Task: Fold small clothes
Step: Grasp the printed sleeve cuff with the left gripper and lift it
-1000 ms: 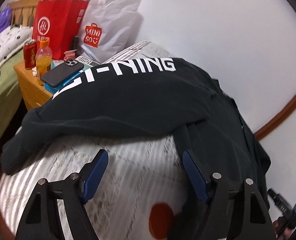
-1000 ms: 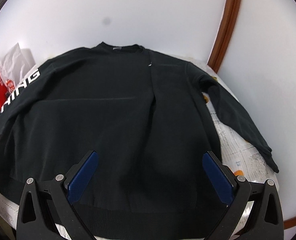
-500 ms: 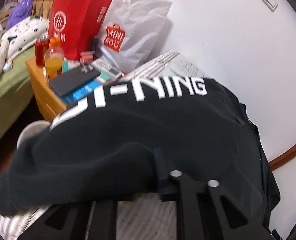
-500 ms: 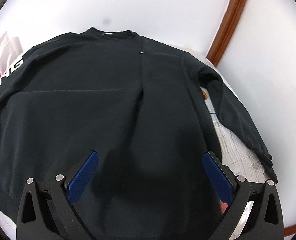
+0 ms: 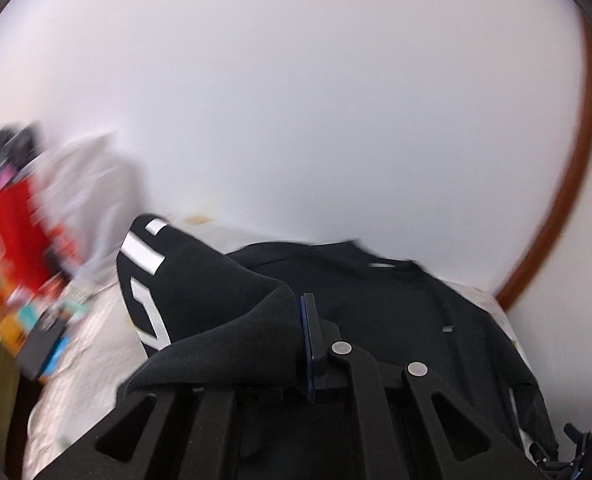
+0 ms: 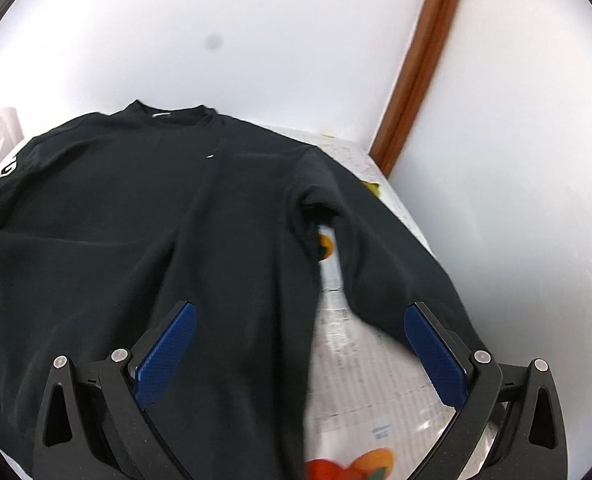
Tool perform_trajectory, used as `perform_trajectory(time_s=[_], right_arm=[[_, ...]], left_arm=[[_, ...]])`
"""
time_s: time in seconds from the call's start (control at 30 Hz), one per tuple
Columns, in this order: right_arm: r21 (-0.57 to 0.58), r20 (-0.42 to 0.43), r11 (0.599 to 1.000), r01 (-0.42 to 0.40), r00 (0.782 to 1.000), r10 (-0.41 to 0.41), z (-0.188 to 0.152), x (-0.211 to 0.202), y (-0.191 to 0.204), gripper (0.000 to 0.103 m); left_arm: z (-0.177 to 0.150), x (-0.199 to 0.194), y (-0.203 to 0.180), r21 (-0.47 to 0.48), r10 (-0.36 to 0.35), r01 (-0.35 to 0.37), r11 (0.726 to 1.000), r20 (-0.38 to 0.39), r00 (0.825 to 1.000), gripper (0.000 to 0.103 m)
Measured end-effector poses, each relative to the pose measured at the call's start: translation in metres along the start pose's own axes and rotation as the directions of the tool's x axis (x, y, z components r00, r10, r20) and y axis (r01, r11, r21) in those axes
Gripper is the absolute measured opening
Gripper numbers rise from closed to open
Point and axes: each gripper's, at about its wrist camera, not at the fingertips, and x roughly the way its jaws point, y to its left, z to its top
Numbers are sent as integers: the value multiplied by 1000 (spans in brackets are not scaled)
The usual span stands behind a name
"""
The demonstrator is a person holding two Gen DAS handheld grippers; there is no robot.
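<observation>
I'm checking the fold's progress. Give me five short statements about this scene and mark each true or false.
1. The left tool is shut on the sweatshirt's lettered sleeve. True.
2. The right tool grips the other sleeve. False: its jaws stand wide open, holding nothing.
3. The black sweatshirt lies with its collar toward the wall. True.
4. The sleeve without lettering is folded across the chest. False: it stretches out to the side over the printed cover.
5. The sweatshirt is white with black letters. False: black with white letters.
</observation>
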Motion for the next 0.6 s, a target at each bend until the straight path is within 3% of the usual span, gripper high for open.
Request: perform_trajectory(time_s=[0.1, 0.23, 0.4, 0.53, 0.57, 0.6], right_arm=[[13, -4, 1000, 16, 1000, -16, -4, 4, -14, 102], [27, -39, 1000, 15, 999, -14, -19, 14, -28, 102], [23, -89, 1000, 19, 996, -17, -44, 21, -36, 102], [26, -116, 999, 23, 993, -20, -56, 25, -38, 102], [29, -121, 999, 24, 992, -21, -59, 23, -37, 102], [30, -122, 999, 23, 992, -19, -60, 24, -37, 102]], left_arm=[[2, 28, -58, 85, -69, 72, 994, -31, 997, 7], [-20, 69, -116, 174, -101, 120, 978, -111, 989, 7], [-46, 103, -131, 159, -87, 122, 980, -210, 974, 7], [-51, 104, -131, 153, -71, 110, 982, -241, 968, 9], [-50, 103, -131, 152, -72, 113, 982, -251, 965, 13], [-49, 101, -132, 147, -82, 124, 981, -262, 962, 24]])
